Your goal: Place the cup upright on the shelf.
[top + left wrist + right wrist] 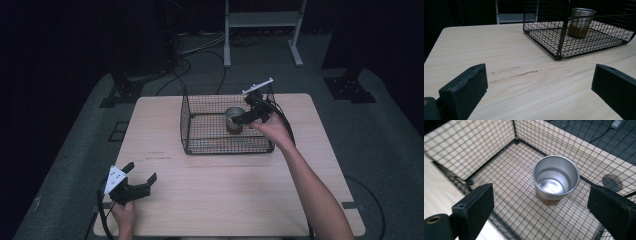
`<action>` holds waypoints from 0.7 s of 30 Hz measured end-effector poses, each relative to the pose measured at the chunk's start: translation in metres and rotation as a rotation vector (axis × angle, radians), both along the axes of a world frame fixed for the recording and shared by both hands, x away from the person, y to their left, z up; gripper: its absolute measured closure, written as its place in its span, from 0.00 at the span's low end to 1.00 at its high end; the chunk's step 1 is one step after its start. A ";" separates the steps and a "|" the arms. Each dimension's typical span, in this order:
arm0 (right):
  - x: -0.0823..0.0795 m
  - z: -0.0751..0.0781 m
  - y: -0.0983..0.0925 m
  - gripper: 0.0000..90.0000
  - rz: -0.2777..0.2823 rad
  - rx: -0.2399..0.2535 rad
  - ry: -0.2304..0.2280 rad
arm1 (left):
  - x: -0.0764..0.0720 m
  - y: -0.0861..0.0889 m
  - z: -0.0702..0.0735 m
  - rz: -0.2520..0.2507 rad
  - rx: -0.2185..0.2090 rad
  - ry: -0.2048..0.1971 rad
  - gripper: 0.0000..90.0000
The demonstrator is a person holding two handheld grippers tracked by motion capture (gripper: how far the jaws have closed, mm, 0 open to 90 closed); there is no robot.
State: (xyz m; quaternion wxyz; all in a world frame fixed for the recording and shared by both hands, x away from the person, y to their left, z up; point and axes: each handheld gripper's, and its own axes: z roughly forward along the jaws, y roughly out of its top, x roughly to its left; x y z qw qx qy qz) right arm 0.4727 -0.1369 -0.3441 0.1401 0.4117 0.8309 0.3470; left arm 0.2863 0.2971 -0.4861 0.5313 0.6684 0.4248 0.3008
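Observation:
A black wire basket stands on the far half of the wooden table. An empty, upright metal cup sits inside it, right of centre. My right gripper hovers over the basket's right side, just above and beside the cup. In the right gripper view its jaws stand open with the cup below and between them, untouched, on the basket floor. My left gripper rests open near the table's front left corner, nothing between its jaws, facing the basket and cup.
A scuff mark lies on the tabletop ahead of the left gripper. Beyond the table, cables trail across the grey floor, and a white frame stand and dark stand feet sit at the back.

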 end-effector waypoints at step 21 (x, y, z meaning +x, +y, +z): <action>-0.047 -0.003 -0.025 0.07 0.042 0.008 -0.040 | 0.000 0.000 0.000 0.002 0.002 -0.001 0.00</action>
